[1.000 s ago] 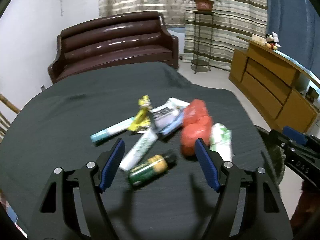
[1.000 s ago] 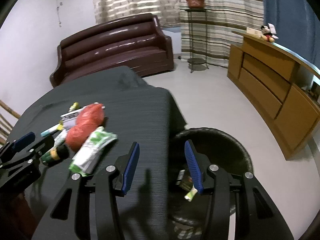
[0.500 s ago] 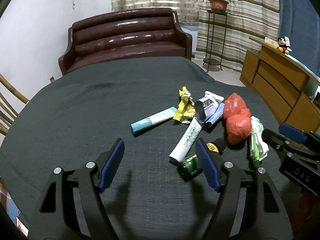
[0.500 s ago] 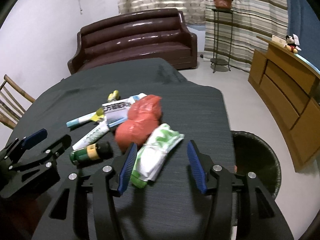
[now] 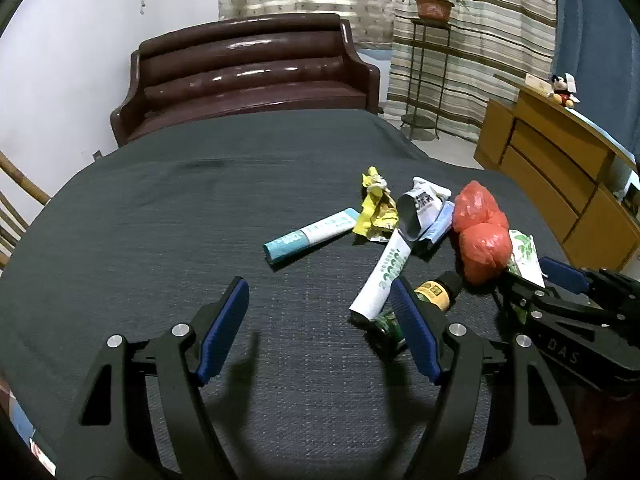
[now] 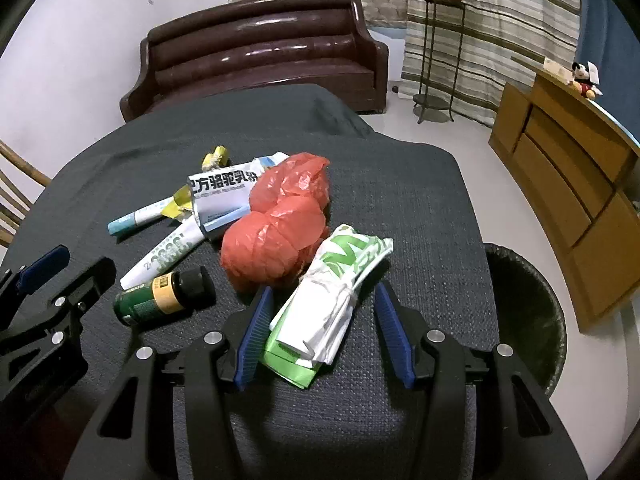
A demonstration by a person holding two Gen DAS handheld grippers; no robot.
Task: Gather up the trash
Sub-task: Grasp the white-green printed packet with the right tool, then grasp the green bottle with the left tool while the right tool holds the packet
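Dark grey cloth-covered table [image 6: 400,184] is carrying a cluster of trash. Green-and-white folded bag [image 6: 332,300] is lying nearest, at the table's near right. Red plastic bag [image 6: 280,224], crumpled, is sitting just behind it, touching it. Small green bottle [image 6: 164,296] with yellow label is lying on its side to the left. White tube [image 6: 168,254] is lying above the bottle, its far end under a white printed packet [image 6: 222,192]. Blue-ended tube [image 6: 138,216] is lying further left. Yellow crumpled wrapper [image 5: 376,210] is sitting at the far side.
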